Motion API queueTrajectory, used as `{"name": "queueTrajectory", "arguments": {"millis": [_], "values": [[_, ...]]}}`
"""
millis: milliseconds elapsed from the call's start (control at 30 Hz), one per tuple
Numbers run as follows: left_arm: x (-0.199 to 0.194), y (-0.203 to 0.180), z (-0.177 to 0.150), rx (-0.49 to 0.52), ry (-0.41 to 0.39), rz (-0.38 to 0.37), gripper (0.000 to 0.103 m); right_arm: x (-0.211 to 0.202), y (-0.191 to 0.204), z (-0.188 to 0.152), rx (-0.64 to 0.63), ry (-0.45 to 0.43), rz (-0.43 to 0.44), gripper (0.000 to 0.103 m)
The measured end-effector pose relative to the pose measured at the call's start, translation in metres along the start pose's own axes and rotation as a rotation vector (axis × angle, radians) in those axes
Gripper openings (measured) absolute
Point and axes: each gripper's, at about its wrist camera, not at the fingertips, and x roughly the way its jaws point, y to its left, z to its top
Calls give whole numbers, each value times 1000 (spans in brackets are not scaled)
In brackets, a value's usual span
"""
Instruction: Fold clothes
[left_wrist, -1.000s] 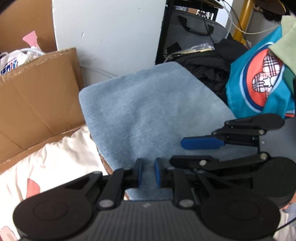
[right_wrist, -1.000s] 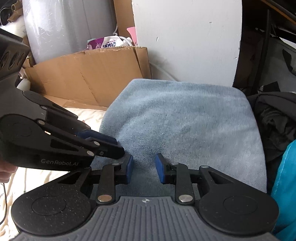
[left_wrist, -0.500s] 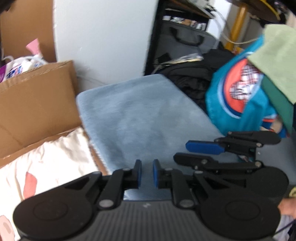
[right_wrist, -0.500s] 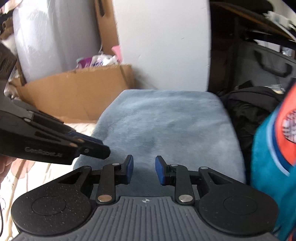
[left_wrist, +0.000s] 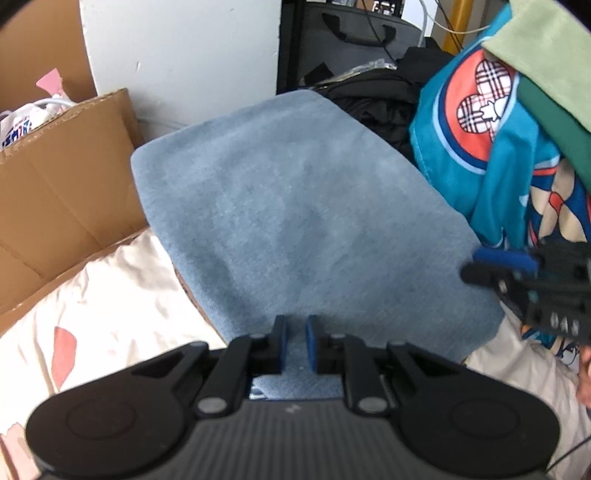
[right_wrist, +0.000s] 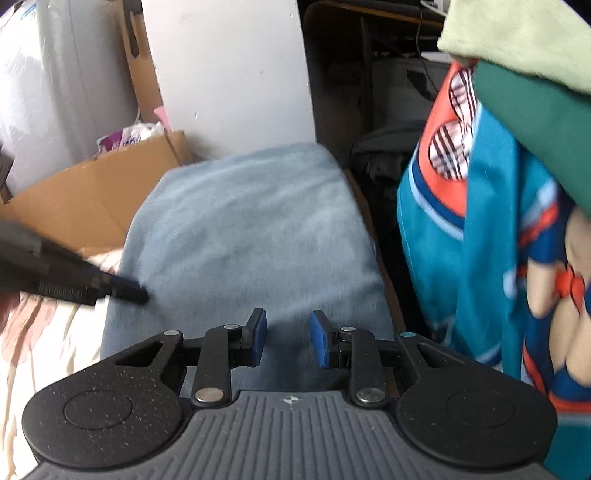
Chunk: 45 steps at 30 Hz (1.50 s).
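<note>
the folded blue cloth (left_wrist: 303, 229) fills the middle of both frames, lying flat over a cream printed sheet (left_wrist: 103, 302) at lower left. a heap of teal, orange and green clothes (left_wrist: 509, 122) rises along the right edge, and a cardboard box (left_wrist: 62, 177) stands at the left. the left gripper (left_wrist: 294, 341), bottom centre, has just been closing and is nearly clenched, a narrow slit left with nothing pinched. the right gripper (right_wrist: 287, 338) is released, its jaws apart above the cloth.
</note>
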Motion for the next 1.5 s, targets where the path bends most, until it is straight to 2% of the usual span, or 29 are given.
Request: {"name": "queueTrajectory", "arguments": {"millis": [100,133,167,200,267,367,433,467,600,767,867,1033,1267,1367,1500], "values": [[-12,2,1,-20,1,-4,10,-11,-2,-9,46,-5,1,37],[-17,3,0,-20,-1,-7,10,-14,-5,-12,90,-9,10,42],[-21,4,-1,-15,-3,-5,11,-15,-10,-14,138,-12,21,42],[-25,4,-1,-8,-7,0,12,-17,-14,-16,185,-15,32,42],[-30,5,-1,-2,-18,11,27,-15,-21,-19,247,-15,41,42],[-34,10,1,-18,-37,23,28,-12,-27,-19,306,-22,34,43],[-34,13,3,-30,-45,26,28,-12,-31,-20,343,-34,25,54],[-33,13,4,-31,-46,28,28,-10,-33,-21,362,-40,18,56],[-26,14,7,-34,-46,37,30,2,-46,-23,457,-37,10,57],[-12,18,6,-52,-32,52,35,10,-65,-29,653,-43,-20,57],[-8,23,5,-77,-31,47,42,19,-72,-42,777,-15,13,57],[-7,29,7,-100,-23,29,42,27,-75,-64,905,8,128,57],[-8,27,8,-87,-21,36,41,23,-77,-71,986,-49,237,57],[-7,28,7,-86,-22,35,41,29,-75,-69,983,-41,261,63],[-7,28,7,-85,-22,33,41,40,-71,-76,1019,-1,320,63]]}}
